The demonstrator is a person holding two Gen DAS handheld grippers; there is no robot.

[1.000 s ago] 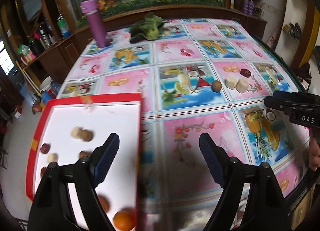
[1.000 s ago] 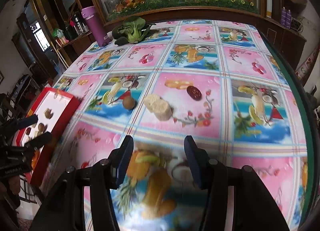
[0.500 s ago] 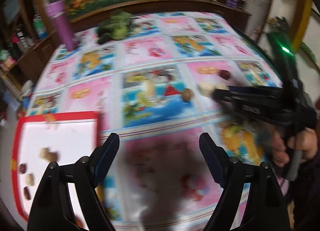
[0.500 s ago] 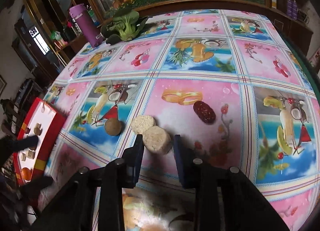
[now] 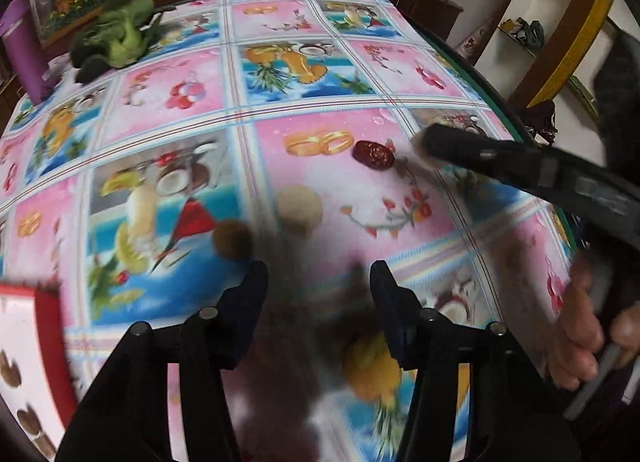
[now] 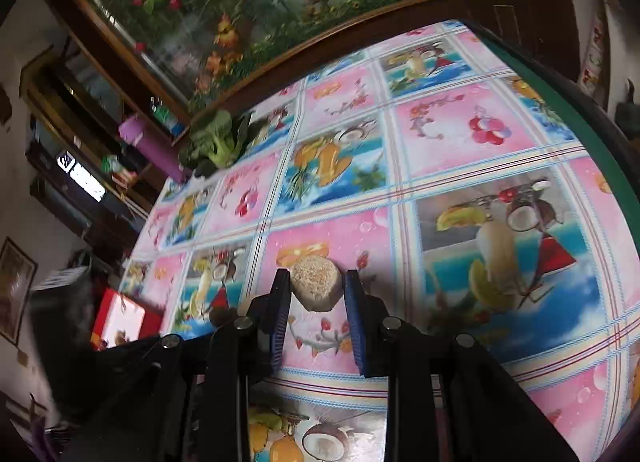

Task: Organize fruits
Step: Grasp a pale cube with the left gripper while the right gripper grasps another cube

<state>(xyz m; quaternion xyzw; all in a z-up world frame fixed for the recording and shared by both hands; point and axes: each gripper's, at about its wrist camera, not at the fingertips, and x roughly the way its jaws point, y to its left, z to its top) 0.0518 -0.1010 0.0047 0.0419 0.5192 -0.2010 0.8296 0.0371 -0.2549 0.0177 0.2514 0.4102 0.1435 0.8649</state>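
My right gripper (image 6: 316, 282) is shut on a beige round piece (image 6: 316, 288), pinched between its blue pads just above the tablecloth. In the left wrist view that gripper (image 5: 520, 169) reaches in from the right, held by a hand (image 5: 580, 326). My left gripper (image 5: 318, 278) points down at the cloth; its jaws are closing with nothing between them. Just beyond its fingertips lie a brown round fruit (image 5: 232, 240), a second beige piece (image 5: 299, 207) and, farther off, a red date (image 5: 373, 154). The red-rimmed white tray (image 5: 48, 322) with several small fruits is at lower left.
A green leafy vegetable (image 5: 116, 37) and a purple bottle (image 5: 24, 53) stand at the table's far left. The table's green edge (image 5: 480, 77) runs down the right side. The tray (image 6: 120, 318) also shows at the left of the right wrist view.
The right gripper closed on one of the two beige pieces, lifted it and rolled. The left gripper swung right from the tray toward the loose fruits, and its jaws narrowed.
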